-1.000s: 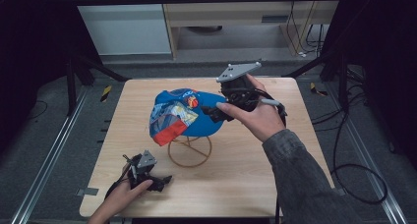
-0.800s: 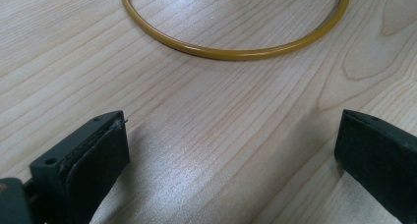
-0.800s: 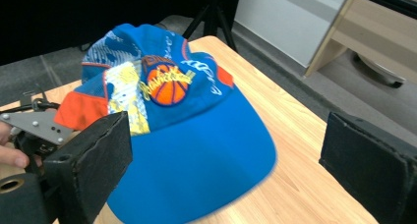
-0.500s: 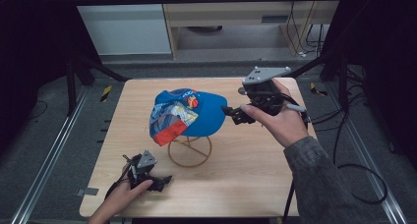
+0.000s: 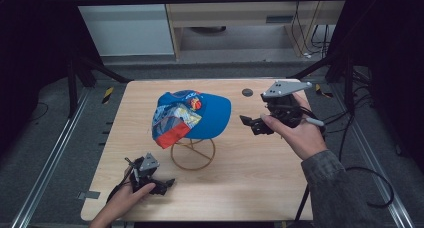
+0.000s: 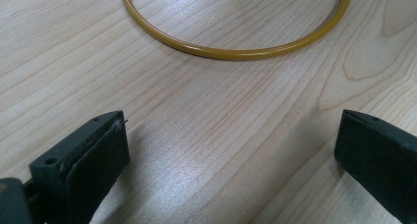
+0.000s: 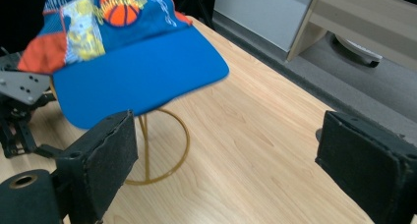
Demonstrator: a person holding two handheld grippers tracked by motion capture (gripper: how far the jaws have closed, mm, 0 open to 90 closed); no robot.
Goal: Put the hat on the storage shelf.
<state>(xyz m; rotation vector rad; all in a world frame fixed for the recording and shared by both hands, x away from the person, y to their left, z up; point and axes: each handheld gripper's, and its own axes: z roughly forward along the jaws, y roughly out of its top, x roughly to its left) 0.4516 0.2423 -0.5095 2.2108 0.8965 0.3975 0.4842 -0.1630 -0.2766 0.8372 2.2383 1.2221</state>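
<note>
- While the blue cap (image 5: 192,118) sits on its gold wire stand (image 5: 193,154) mid-desk (image 5: 250,178), right gripper (image 5: 248,124) hangs just right of it, spread, empty.
- Left gripper (image 5: 167,184) rests near-left, spread.

— What of the wire stand (image 5: 193,153) stays unseen?
— The blue cap (image 5: 192,115) covers its top; in the left gripper view the frame's upper edge crops the ring.
— And the cap's emblem?
— Blurred in the right gripper view, its lettering illegible.
</note>
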